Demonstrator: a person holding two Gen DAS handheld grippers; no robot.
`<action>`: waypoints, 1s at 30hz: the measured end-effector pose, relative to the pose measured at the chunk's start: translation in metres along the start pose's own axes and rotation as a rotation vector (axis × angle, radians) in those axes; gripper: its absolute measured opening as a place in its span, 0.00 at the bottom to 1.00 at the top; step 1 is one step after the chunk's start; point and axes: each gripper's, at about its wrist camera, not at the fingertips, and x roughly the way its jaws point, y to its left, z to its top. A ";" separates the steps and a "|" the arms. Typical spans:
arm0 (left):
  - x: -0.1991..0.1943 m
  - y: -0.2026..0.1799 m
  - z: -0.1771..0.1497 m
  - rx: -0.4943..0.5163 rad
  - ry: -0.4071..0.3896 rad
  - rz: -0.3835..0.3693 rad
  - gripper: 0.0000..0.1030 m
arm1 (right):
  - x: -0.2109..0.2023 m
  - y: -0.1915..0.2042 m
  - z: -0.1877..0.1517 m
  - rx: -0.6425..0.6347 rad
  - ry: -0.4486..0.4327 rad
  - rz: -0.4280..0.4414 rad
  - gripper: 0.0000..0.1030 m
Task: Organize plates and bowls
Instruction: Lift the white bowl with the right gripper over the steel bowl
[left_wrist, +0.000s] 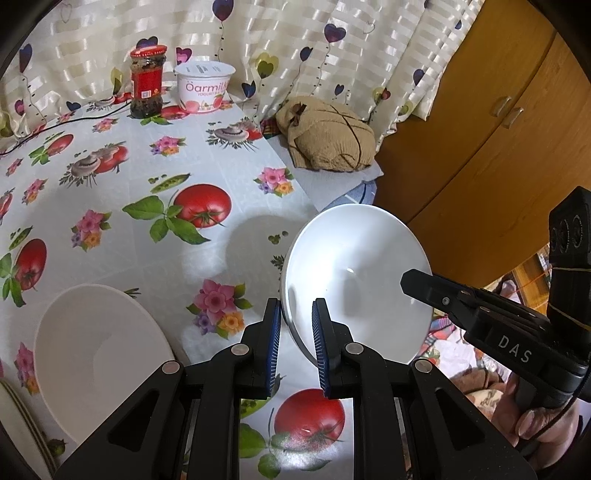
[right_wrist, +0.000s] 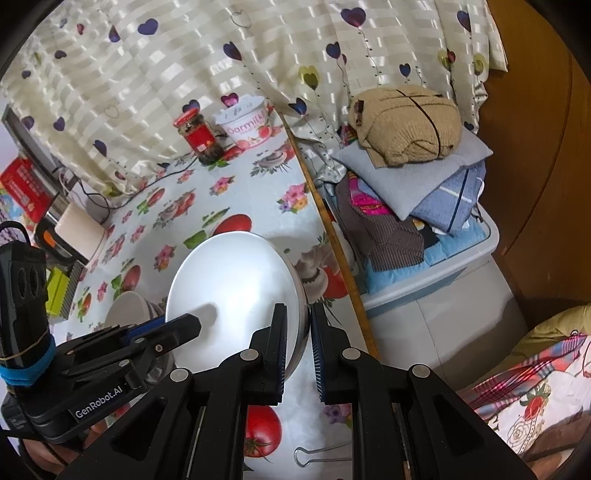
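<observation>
A white bowl (left_wrist: 354, 280) is held up in the air, tilted, above the flowered tablecloth (left_wrist: 147, 177). My left gripper (left_wrist: 295, 343) has the bowl's left rim between its blue pads. My right gripper (right_wrist: 300, 350) has the bowl's (right_wrist: 236, 295) right rim between its pads; it also shows in the left wrist view (left_wrist: 436, 291). A second white bowl (left_wrist: 96, 354) sits on the table at lower left, beside the edge of a stack of plates (left_wrist: 22, 424).
A red-lidded jar (left_wrist: 147, 83) and a yogurt tub (left_wrist: 204, 85) stand at the table's far edge by the curtain. Folded clothes (right_wrist: 406, 125) lie on a plastic bin (right_wrist: 424, 288) to the right. A wooden cabinet (left_wrist: 498, 129) stands beyond. A binder clip (right_wrist: 317, 456) lies near the front.
</observation>
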 end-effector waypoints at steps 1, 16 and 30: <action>-0.003 0.000 0.001 -0.001 -0.005 0.000 0.18 | -0.001 0.002 0.001 -0.002 -0.003 0.002 0.13; -0.037 0.020 0.007 -0.040 -0.074 0.014 0.18 | -0.012 0.037 0.017 -0.055 -0.033 0.026 0.13; -0.072 0.046 0.003 -0.088 -0.132 0.056 0.18 | -0.015 0.081 0.023 -0.122 -0.043 0.067 0.13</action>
